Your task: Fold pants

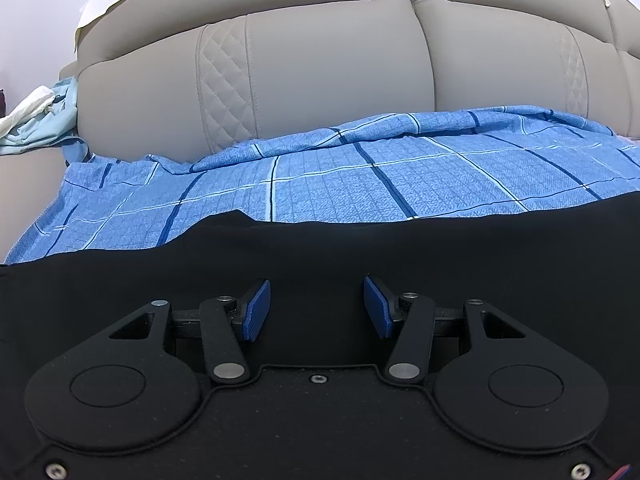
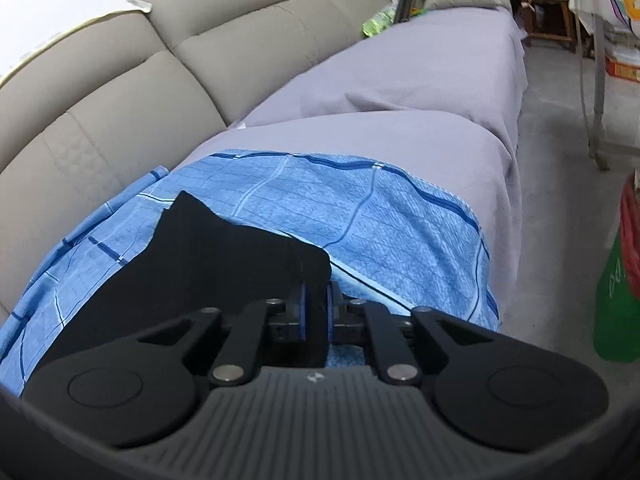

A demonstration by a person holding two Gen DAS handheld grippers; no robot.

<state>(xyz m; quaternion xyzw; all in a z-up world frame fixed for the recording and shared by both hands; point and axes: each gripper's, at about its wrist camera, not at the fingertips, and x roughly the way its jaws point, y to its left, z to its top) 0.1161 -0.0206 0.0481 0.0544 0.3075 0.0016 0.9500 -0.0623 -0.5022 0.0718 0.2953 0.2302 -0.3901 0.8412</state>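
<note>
The black pants (image 1: pixel 320 248) lie on a blue checked cloth (image 1: pixel 360 172) spread over the sofa seat. My left gripper (image 1: pixel 317 304) is open, its blue pads apart, low over the black fabric with nothing between them. In the right wrist view the pants (image 2: pixel 224 256) stretch away to the left over the blue cloth (image 2: pixel 380 216). My right gripper (image 2: pixel 316 304) is shut on a fold of the pants near their right edge, the black fabric pinched between the blue pads.
The beige sofa backrest (image 1: pixel 340 72) rises behind the cloth. Crumpled light clothing (image 1: pixel 36 116) lies on the left armrest. A grey cover (image 2: pixel 420 92) drapes the rest of the sofa. A green and red container (image 2: pixel 620 280) stands on the floor at right.
</note>
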